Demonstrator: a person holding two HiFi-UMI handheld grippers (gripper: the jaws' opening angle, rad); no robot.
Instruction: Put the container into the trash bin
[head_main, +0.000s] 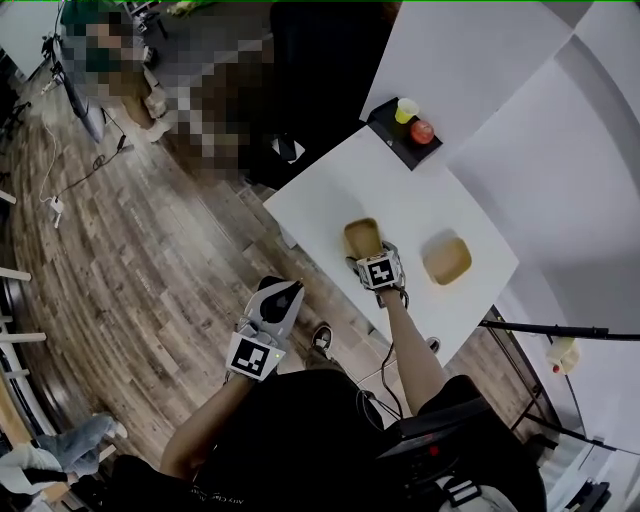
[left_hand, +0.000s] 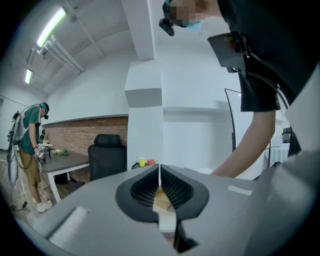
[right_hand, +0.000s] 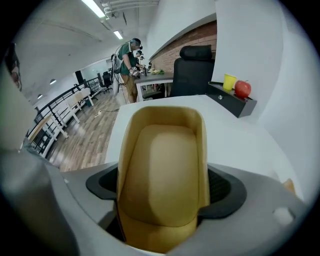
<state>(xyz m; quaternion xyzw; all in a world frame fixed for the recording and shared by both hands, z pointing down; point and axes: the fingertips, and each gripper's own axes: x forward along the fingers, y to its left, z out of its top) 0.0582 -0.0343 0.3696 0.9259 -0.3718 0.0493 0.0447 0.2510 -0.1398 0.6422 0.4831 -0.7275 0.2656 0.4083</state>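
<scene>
A tan, shallow paper container (right_hand: 162, 165) lies lengthwise between the jaws of my right gripper (right_hand: 164, 189), and both black pads press on its sides. In the head view this container (head_main: 361, 236) sits at the near edge of the white table (head_main: 320, 195), with the right gripper (head_main: 370, 255) angled down onto it. A second tan container (head_main: 446, 258) lies to its right on the table. My left gripper (head_main: 283, 297) hovers over the wooden floor, off the table's corner; its jaws (left_hand: 159, 175) are shut with nothing between them. No trash bin shows in any view.
A black tray (head_main: 392, 132) at the table's far end holds a yellow cup (head_main: 406, 110) and a red apple (head_main: 422, 130). White walls flank the table on the right. A black office chair (left_hand: 107, 157) and a person (left_hand: 30, 147) stand further off.
</scene>
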